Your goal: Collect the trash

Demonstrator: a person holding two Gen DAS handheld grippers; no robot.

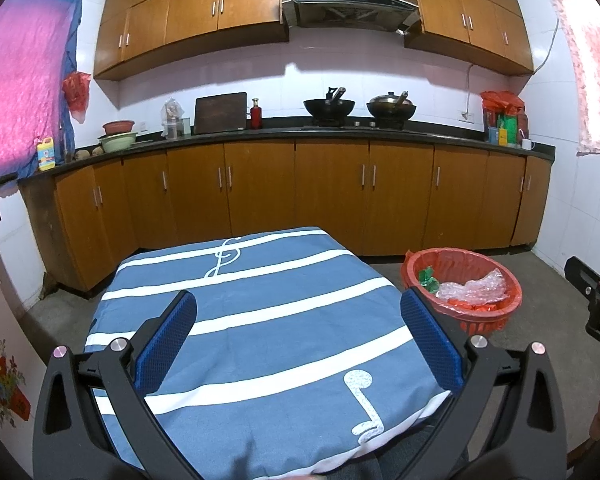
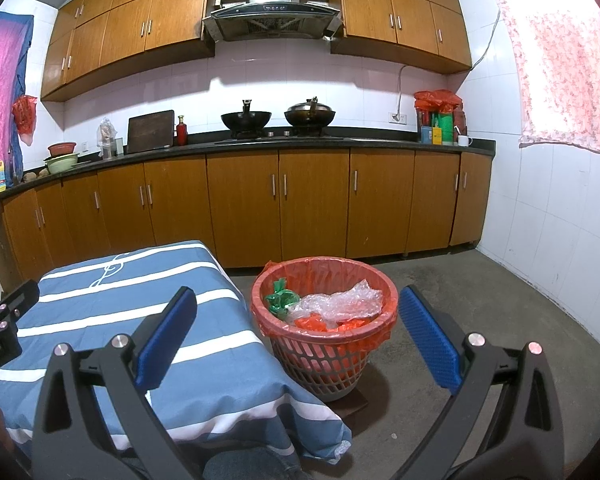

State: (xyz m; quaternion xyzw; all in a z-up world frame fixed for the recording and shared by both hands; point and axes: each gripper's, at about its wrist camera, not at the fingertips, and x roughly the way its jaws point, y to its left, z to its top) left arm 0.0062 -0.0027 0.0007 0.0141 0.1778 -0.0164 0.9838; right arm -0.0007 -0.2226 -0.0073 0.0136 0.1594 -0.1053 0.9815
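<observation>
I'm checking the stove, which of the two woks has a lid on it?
The right wok, nearer the red bags on the counter, carries a domed metal lid. The left wok, nearer the red bottle, is open.

Kitchen w/ wood cabinets point(image 2: 240, 208), white tile walls point(image 2: 540, 208), concrete floor point(image 2: 480, 300).

Table top point(image 1: 260, 320) bare, open passage across the whole cloth. Basket point(image 2: 324, 364) stands just beside the table's right edge on the floor; its mouth is open from above, partly filled with bubble wrap point(image 2: 340, 300). Floor right of basket free to the wall.
</observation>
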